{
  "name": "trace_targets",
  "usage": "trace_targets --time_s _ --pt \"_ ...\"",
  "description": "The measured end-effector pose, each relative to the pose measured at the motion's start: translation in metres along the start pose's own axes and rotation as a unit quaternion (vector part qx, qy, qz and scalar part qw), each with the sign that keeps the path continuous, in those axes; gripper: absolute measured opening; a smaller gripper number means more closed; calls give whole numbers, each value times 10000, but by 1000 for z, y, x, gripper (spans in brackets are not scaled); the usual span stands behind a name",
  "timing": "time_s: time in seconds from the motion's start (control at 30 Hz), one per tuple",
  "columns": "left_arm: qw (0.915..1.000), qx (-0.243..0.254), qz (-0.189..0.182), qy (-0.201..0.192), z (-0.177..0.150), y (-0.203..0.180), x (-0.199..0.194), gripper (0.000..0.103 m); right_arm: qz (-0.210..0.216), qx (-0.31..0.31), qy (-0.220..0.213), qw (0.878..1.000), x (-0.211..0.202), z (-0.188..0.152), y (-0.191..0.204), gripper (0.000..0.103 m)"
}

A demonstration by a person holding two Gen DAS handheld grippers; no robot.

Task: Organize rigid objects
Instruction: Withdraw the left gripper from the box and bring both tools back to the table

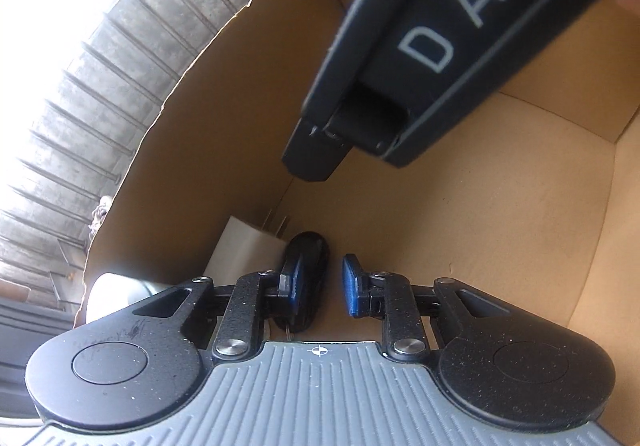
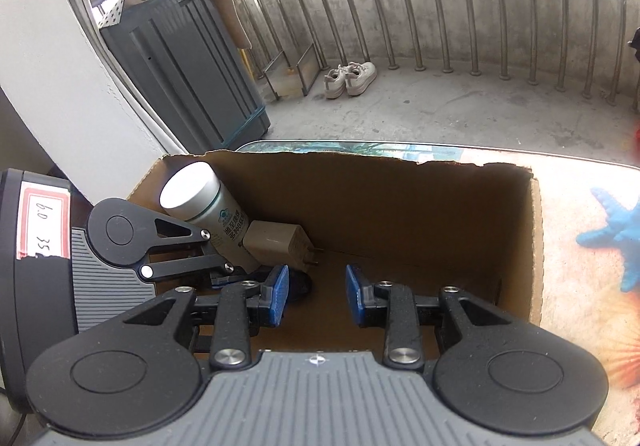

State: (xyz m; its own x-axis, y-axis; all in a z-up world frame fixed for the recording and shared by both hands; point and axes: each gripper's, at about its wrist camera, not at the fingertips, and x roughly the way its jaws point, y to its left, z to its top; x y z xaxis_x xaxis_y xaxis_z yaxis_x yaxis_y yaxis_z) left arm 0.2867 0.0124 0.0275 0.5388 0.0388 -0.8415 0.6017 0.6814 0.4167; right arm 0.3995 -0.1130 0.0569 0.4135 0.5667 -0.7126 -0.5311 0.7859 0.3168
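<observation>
Cardboard box (image 2: 400, 214) already holds bottle (image 2: 208, 214), charger (image 2: 276, 242) and a dark thing (both tongs apart, empty), starfish (image 2: 616, 234) waiting on the surface (image 2: 576, 182).

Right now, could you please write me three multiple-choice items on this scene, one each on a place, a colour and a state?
1. Where does the white bottle lie?
A. On the floor
B. In the cardboard box, leaning in a corner
C. On the starfish

2. What colour is the starfish printed on the tabletop?
A. Blue
B. Green
C. Black

3. How does the right gripper stand?
A. Shut on the charger
B. Shut on the bottle
C. Open, holding nothing

Answers: B, its cap rests against the box's corner beside the white charger; A, it is bright blue; C, only the box floor shows between its pads.
</observation>
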Motion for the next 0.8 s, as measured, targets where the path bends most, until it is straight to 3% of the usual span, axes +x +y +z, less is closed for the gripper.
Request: trace_targets --time_s 0.17,0.5,0.6,0.8 --pt "9997 148 155 119 -4 -8 -2 12 34 -30 -15 10000 -2 -2 1 34" --pt "9989 265 338 189 -6 -24 -27 13 19 -76 -66 9999 -2 -2 4 34" --pt "9990 78 429 -5 -14 -34 -67 15 46 -136 -274 9995 -13 -3 5 34" --pt "9923 -259 723 -970 -43 -66 -181 17 203 -288 -881 9955 -83 -20 21 34"
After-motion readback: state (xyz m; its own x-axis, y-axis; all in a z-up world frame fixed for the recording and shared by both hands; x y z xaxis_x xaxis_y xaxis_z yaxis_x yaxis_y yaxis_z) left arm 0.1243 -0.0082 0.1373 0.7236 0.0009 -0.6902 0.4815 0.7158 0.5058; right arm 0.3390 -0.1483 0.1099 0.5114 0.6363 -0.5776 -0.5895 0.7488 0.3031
